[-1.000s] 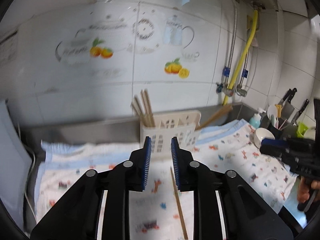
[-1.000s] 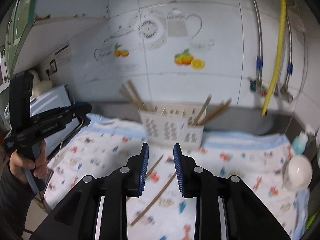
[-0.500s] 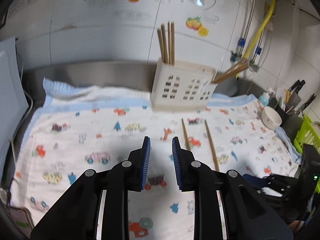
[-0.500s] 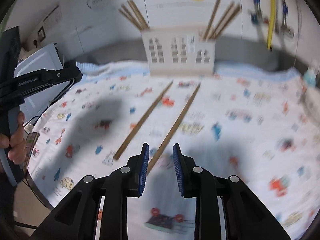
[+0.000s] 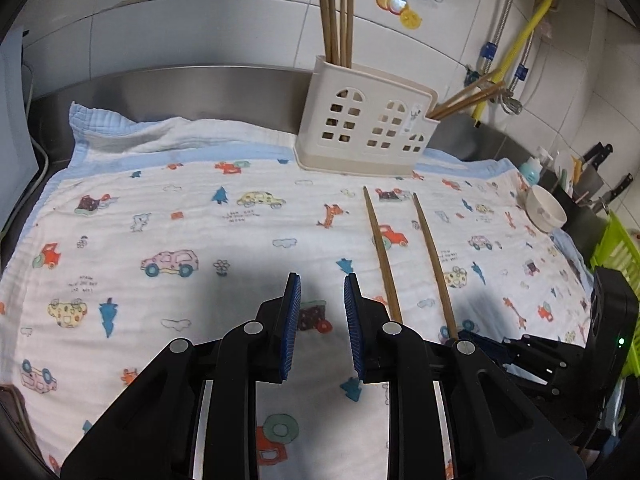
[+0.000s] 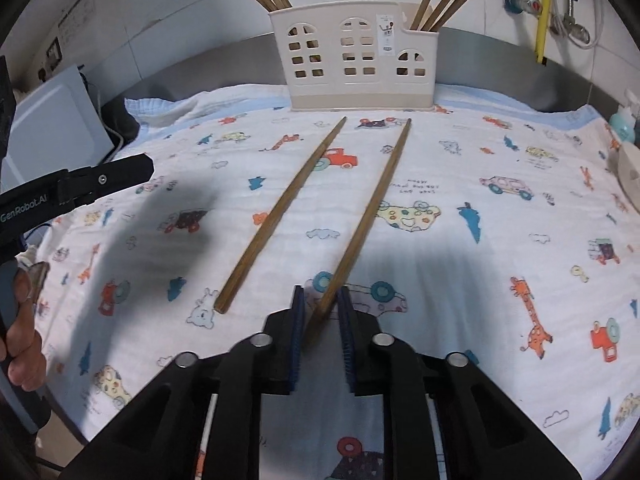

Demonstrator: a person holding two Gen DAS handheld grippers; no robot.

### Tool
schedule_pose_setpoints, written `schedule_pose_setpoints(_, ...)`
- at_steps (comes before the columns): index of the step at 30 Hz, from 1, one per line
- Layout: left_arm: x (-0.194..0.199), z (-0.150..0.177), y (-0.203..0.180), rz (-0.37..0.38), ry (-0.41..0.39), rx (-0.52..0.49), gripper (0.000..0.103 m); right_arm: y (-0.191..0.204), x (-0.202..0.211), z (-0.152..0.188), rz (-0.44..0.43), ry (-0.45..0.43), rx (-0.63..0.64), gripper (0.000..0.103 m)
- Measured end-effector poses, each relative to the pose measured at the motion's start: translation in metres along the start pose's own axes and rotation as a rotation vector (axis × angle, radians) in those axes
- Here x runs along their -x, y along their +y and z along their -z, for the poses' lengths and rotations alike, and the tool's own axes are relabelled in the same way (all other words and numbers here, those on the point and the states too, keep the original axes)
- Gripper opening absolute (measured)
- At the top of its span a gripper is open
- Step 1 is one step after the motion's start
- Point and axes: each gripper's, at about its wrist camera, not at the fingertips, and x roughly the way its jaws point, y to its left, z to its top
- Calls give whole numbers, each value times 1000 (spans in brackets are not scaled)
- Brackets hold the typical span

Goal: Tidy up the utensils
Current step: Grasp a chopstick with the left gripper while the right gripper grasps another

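Two wooden chopsticks lie side by side on a printed cloth [image 6: 500, 240]. My right gripper [image 6: 320, 300] is open, its jaws straddling the near end of the right chopstick [image 6: 372, 208]. The left chopstick [image 6: 280, 216] lies apart, to its left. My left gripper [image 5: 320, 292] is open and empty, low over the cloth just left of the chopsticks [image 5: 382, 252]. A cream utensil holder [image 6: 352, 64] stands at the back with several chopsticks upright in its end compartments; it also shows in the left wrist view [image 5: 364, 124].
A white bowl [image 5: 544, 208] and a teal bottle [image 5: 530, 168] sit at the cloth's right edge. Knives and a green rack [image 5: 618, 252] stand beyond. A white appliance [image 6: 52, 136] is at the left. Steel backsplash and tiled wall with pipes behind.
Both grippers have tilted down and dropped toward the cloth. My right gripper has come forward onto the near end of the right chopstick. Both stay open.
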Motion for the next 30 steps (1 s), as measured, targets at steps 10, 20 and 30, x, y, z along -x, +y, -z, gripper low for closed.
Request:
schedule_pose_setpoints(10,-11,10,-14,36,37,-23,23,-19,10,5,20,-6,-33,7)
schedule_pose_setpoints(20,-36,29,-45,103,111,-56,23,-46,34,14,42,-53,-33,7)
schedule_pose_setpoints(30,-55,35,-57,104,145,-63,22,-61,34,23,40,-37,-44,7)
